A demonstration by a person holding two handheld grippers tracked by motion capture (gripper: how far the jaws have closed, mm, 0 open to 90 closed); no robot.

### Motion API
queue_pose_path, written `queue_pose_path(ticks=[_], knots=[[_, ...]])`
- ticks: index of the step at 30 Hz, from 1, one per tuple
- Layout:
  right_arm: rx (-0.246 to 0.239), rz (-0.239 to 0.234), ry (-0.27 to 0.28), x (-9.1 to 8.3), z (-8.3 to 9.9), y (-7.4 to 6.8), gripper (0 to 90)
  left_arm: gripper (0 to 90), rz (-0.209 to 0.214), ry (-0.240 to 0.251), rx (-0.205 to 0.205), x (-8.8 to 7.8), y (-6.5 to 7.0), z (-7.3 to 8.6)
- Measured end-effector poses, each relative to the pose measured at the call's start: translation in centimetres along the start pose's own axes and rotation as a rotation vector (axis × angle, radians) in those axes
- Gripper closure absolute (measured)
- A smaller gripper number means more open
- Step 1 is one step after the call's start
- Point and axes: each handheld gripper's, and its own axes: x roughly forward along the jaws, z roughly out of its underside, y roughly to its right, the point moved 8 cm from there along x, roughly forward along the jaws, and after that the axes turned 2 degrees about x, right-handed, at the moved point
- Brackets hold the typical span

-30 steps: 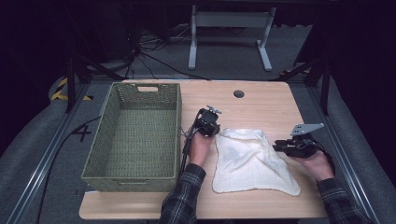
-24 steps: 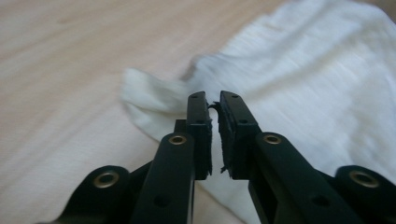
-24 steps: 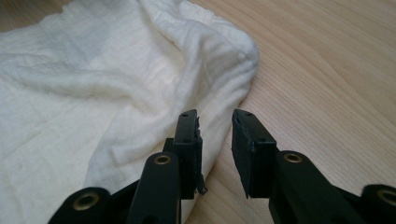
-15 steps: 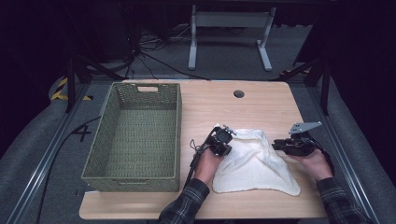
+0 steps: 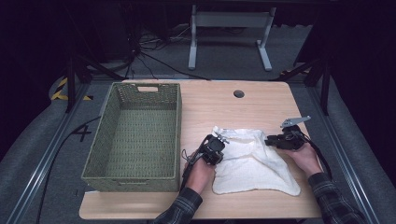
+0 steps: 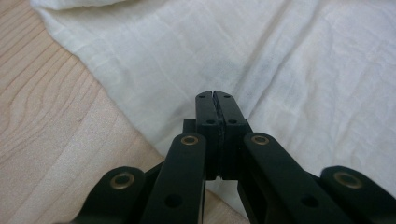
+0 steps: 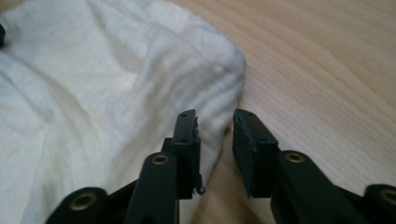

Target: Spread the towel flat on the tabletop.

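A crumpled white cotton cloth (image 5: 252,161) lies spread on the pale wooden tabletop (image 5: 219,100), just right of the olive-green woven rectangular basket (image 5: 135,133), its top edge bunched and folded over, its lower corner trailing away from the basket toward the person's side. The left hand-held gripper (image 6: 215,105) sits over the cloth's basket-side edge with its jaws pressed together; the left gripper view shows them meeting above the fabric, and whether a fold is caught between them I cannot tell. The right hand-held gripper (image 7: 215,130) is at the cloth's far edge from the basket, jaws a little apart and straddling the thick rolled hem, which they have just been closing toward; the pads do not yet pinch it. Taking opposite edges like this probably serves to lift or fold the cloth evenly. A second ago the left hand-held gripper stood off the cloth, between it and the basket; it has since come onto the cloth's corner and shut, while the right hand has barely shifted.
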Motion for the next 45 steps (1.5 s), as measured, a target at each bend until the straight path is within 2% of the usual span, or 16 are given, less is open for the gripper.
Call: queue_pose_path(ticks=[3, 8, 12, 13, 14, 15, 16, 20, 22, 24, 28, 30, 35, 38, 43, 45], knots=[[-0.029, -0.010, 0.006, 0.1, -0.2, -0.5, 88.7, 89.6, 0.009, 0.001, 0.003, 0.0, -0.1, 0.0], [-0.115, -0.035, 0.046, -1.5, -0.9, -3.2, 89.2, 89.5, 0.015, 0.006, 0.004, 0.0, -0.1, 0.0], [-0.183, -0.118, 0.058, -2.5, -0.8, -6.8, 89.2, 89.5, 0.018, 0.005, 0.005, 0.0, -0.1, 0.0], [-0.183, -0.118, 0.058, -2.5, -0.8, -6.8, 89.2, 89.5, 0.018, 0.005, 0.005, 0.0, -0.1, 0.0], [-0.225, -0.168, 0.046, -2.3, -0.3, -8.7, 89.1, 89.4, 0.020, 0.006, 0.004, 0.0, -0.1, 0.1], [-0.225, -0.168, 0.046, -2.3, -0.3, -8.7, 89.1, 89.4, 0.019, 0.006, 0.005, 0.0, -0.1, 0.1], [-0.255, -0.209, 0.021, -2.0, 0.3, -10.3, 89.1, 89.4, 0.016, 0.005, 0.005, 0.0, -0.1, 0.1], [-0.325, -0.279, -0.033, -1.7, 1.7, -13.1, 87.9, 89.3, 0.024, 0.007, 0.004, 0.0, -0.1, 0.1], [-0.335, -0.299, -0.029, -2.0, 1.9, -13.7, 83.2, 89.3, 0.025, 0.007, 0.003, 0.0, -0.1, 0.1], [-0.323, -0.289, 0.000, -2.6, 1.4, -13.3, 80.9, 89.1, 0.022, 0.004, 0.008, 0.0, -0.1, 0.1], [-0.278, -0.198, 0.053, -3.3, 0.0, -11.1, 80.2, 88.9, 0.024, 0.009, 0.006, 0.0, -0.1, 0.1], [-0.254, -0.156, 0.052, -3.0, -0.6, -9.7, 78.6, 88.9, 0.027, 0.009, 0.005, 0.0, -0.1, 0.1], [-0.196, -0.113, 0.050, -1.7, -1.1, -7.2, 75.4, 88.7, 0.028, 0.011, 0.002, 0.0, -0.1, 0.1], [-0.184, -0.116, 0.034, -1.2, -0.9, -6.8, 75.1, 88.7, 0.027, 0.011, 0.001, 0.0, -0.1, 0.1], [-0.160, -0.191, 0.052, -0.5, -1.1, -7.5, 69.0, 88.7, 0.032, 0.010, 0.005, 0.0, -0.1, 0.1], [-0.156, -0.198, 0.047, -0.4, -1.1, -7.5, 68.4, 88.7, 0.031, 0.010, 0.007, 0.0, -0.1, 0.1]])
